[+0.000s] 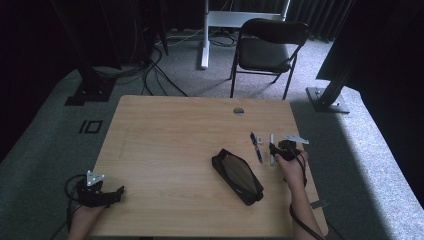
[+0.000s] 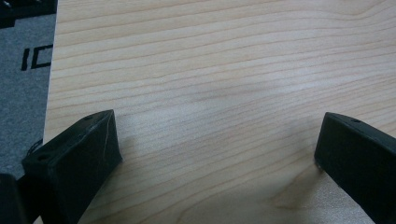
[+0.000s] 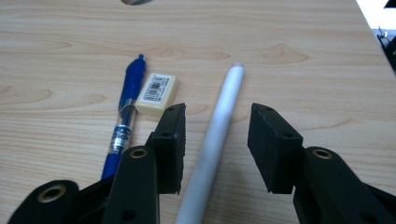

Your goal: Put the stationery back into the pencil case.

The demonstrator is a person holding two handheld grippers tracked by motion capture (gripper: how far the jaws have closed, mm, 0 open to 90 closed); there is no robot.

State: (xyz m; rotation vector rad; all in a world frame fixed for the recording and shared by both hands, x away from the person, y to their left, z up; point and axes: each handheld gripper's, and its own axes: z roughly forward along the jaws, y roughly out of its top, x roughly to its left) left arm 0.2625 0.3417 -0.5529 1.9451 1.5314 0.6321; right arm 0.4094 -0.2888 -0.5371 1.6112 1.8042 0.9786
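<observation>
Now, near the counter's [image 1: 165, 130] right edge, the right gripper's [image 3: 215, 123] fingers stand apart around a white pen [image 3: 217, 135], beside an eraser [image 3: 159, 94] and blue pen [image 3: 125, 119]; left gripper's [image 2: 215, 154] fingers apart

Two pens, blue [image 3: 125, 120] and white [image 3: 215, 135], one eraser [image 3: 158, 94], one black pouch [image 1: 237, 175], seemingly.

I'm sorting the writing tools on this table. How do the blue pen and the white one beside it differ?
The blue click pen with a clear barrel shows a printed label band and a dark blue grip; the plain white matte pen is one colour throughout with no visible markings. The white pen lies between the jaws of the right claw, pads not yet pressing it; the blue pen lies outside them, next to a small cream eraser. Both lie flat on the wooden table, roughly parallel.
</observation>
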